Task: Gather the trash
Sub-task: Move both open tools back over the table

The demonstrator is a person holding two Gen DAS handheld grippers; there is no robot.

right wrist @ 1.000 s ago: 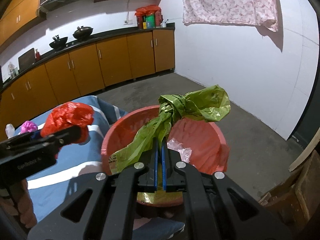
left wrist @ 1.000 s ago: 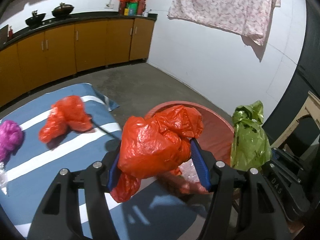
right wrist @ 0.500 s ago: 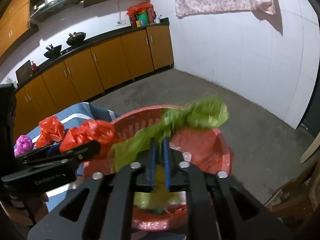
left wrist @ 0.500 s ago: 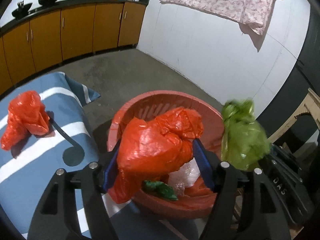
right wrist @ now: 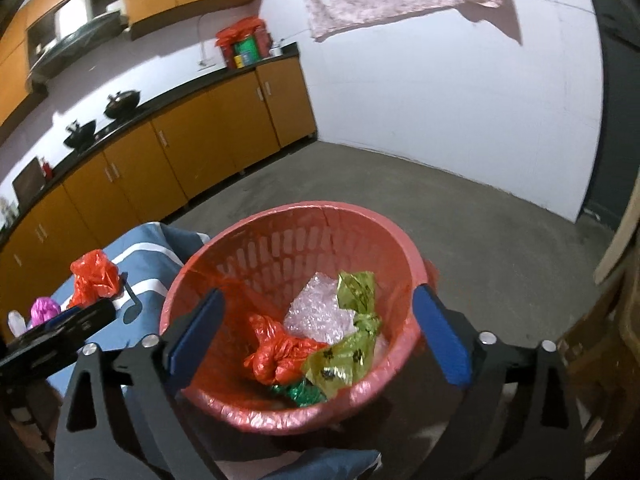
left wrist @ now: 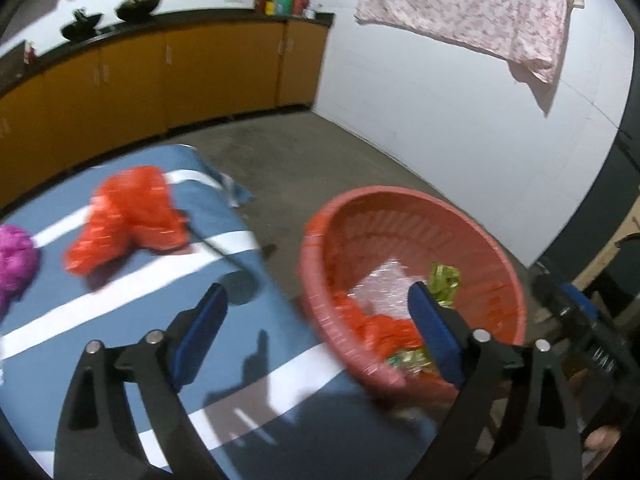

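Observation:
A red plastic basket point(right wrist: 248, 236) point(left wrist: 320, 248) stands on the floor beside a blue striped cloth. Inside it lie an orange bag point(right wrist: 280, 354) point(left wrist: 376, 326), a green bag point(right wrist: 352, 344) point(left wrist: 444, 280) and clear bubble wrap point(right wrist: 320, 312). My right gripper point(right wrist: 318, 332) hangs above the basket, jaws opening wide, nothing between them. My left gripper point(left wrist: 316, 324) is over the cloth's edge by the basket, jaws also opening and empty. Another orange bag point(left wrist: 132, 216) point(right wrist: 94, 278) and a magenta bag point(left wrist: 14, 260) point(right wrist: 44, 308) lie on the cloth.
The blue cloth with white stripes point(left wrist: 100, 320) covers a low surface at the left. Orange cabinets point(right wrist: 180, 152) with pans on the counter line the back wall. A floral sheet point(left wrist: 472, 12) hangs on the white wall. Wooden pieces point(right wrist: 616, 320) stand at the right.
Both grippers let go: the left dropped its orange bag and the right its green bag into the basket. Both sets of jaws went from closed on the bags to wide apart.

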